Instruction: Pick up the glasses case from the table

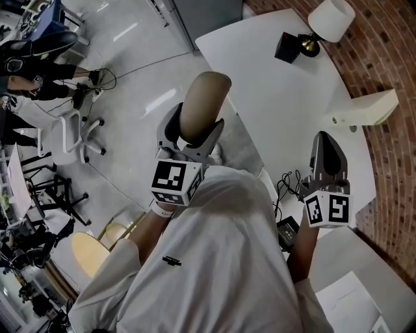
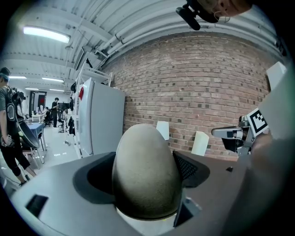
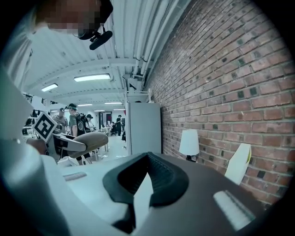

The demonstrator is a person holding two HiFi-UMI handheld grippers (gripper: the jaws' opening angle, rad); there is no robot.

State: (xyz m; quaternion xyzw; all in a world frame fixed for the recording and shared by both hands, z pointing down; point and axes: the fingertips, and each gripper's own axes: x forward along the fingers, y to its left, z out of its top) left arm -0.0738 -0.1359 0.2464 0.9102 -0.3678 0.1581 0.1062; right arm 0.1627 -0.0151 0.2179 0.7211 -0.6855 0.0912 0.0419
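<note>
The glasses case is a tan, rounded, oblong shell. It is held up in the air, off the white table, with my left gripper shut on its lower end. In the left gripper view the case fills the gap between the dark pads of the left gripper. My right gripper hovers over the table's near right edge, jaws together with nothing between them. The right gripper view shows the right gripper shut, and the case off to its left.
A white-shaded lamp and a black box stand at the table's far end, and a white box lies by the brick wall. Cables hang off the table's near edge. Office chairs stand on the floor to the left.
</note>
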